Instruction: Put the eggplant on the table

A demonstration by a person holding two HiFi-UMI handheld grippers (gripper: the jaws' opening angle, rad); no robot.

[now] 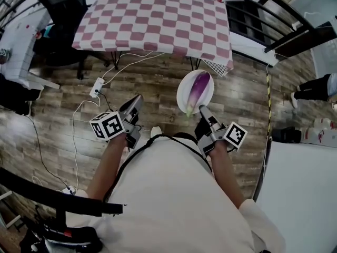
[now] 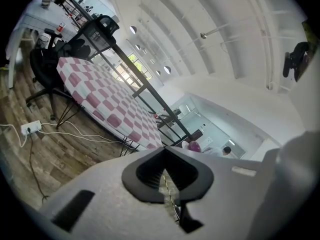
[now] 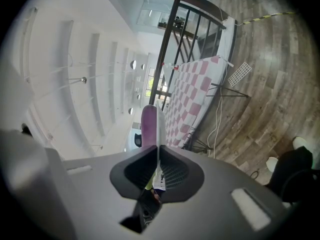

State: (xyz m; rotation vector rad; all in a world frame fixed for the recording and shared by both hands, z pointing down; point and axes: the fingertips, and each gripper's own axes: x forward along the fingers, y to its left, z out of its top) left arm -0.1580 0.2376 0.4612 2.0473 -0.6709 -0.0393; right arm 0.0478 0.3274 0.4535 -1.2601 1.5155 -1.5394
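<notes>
Roughly halfway I'd say: right gripper (image 1: 201,108) clamped on the near rim of the white plate (image 1: 181,93) carrying the eggplant (image 1: 198,87) over the wood floor (image 1: 152,83), checkered table (image 1: 158,20) at 12 o'clock not yet reached, left gripper (image 1: 138,99) jaws together, empty

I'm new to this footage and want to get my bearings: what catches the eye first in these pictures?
A purple eggplant lies on a white plate, which the right tongs grip by its near rim above the wooden floor. Just beyond stands a table under a pink-and-white checked cloth. The left tongs are shut and empty, at the left of the head view.
</notes>
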